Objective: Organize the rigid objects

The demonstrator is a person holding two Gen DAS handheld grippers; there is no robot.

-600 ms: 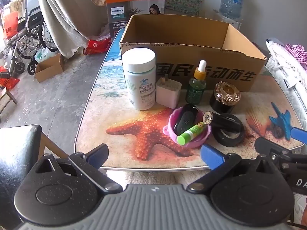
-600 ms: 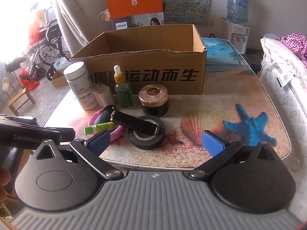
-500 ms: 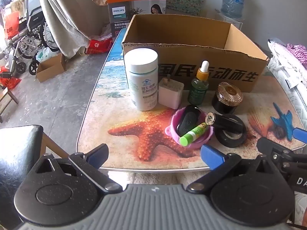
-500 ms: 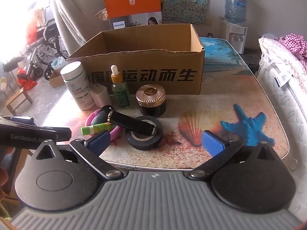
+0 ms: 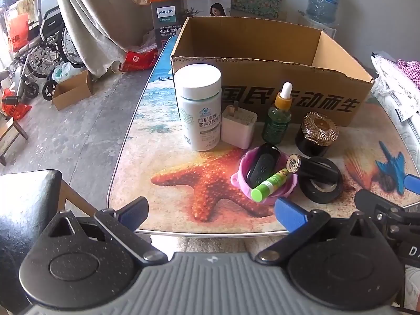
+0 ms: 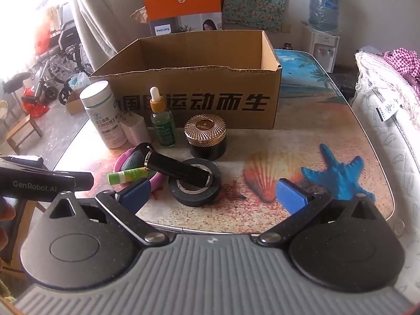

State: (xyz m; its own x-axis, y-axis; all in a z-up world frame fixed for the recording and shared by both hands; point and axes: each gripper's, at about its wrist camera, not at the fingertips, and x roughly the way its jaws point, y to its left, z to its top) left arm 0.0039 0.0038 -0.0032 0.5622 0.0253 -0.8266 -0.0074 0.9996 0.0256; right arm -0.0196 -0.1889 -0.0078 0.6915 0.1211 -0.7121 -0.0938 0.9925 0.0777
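Both grippers, left gripper (image 5: 211,214) and right gripper (image 6: 212,194), hovered with jaws released and empty; tape roll (image 6: 194,186) and cardboard box (image 6: 199,89) stood ahead on the bench (image 6: 302,136).

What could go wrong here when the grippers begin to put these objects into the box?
1. The black tube rests across the tape roll and pink bowl; lifting either may make it roll.
2. The dropper bottle stands close to the white charger and gold-lidded jar; open jaws may knock it over.
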